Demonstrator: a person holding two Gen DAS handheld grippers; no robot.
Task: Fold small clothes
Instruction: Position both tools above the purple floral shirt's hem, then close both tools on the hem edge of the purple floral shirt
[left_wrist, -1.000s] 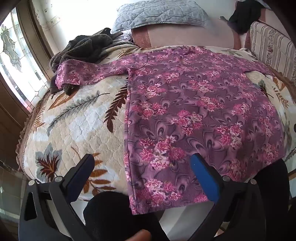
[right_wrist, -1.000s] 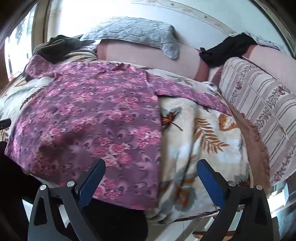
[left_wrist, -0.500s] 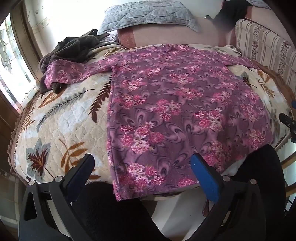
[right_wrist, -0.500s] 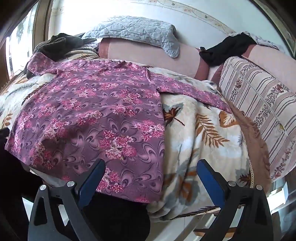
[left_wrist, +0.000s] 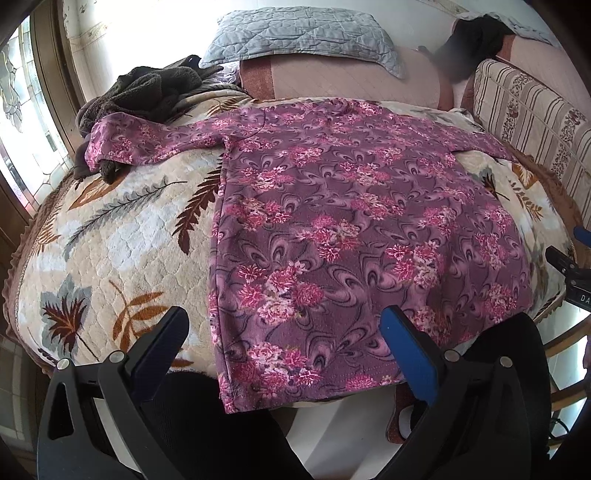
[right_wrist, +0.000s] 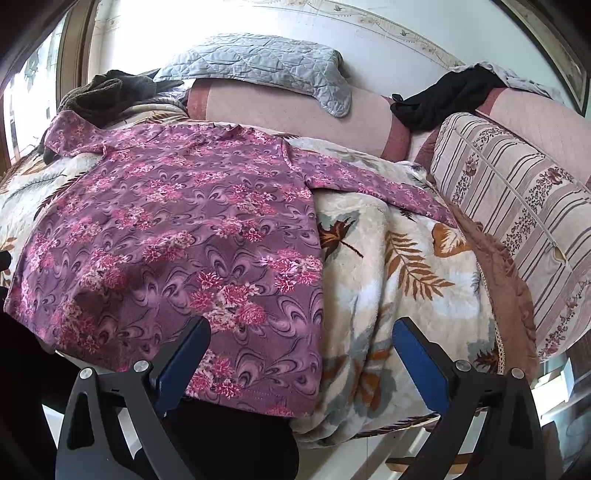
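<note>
A purple long-sleeved top with pink flowers (left_wrist: 354, 229) (right_wrist: 177, 240) lies spread flat on a leaf-patterned blanket (left_wrist: 110, 240) (right_wrist: 399, 280), sleeves out to both sides, hem hanging a little over the near edge. My left gripper (left_wrist: 282, 332) hovers open above the hem near the top's left bottom corner, holding nothing. My right gripper (right_wrist: 301, 347) stands open over the top's right bottom corner and the blanket beside it, also holding nothing. The right gripper's tip (left_wrist: 569, 258) shows at the right edge of the left wrist view.
A dark fleece garment (left_wrist: 144, 92) sits at the far left under the left sleeve's end. A grey quilted pillow (right_wrist: 258, 70) and a black garment (right_wrist: 443, 96) lie on the pink back cushions. A striped cushion (right_wrist: 517, 210) borders the right. Dark-trousered legs (left_wrist: 221, 432) stand below.
Both grippers have pulled back and up from the top, so more of the garment and the bed shows now. The top lies still and both stay open.
</note>
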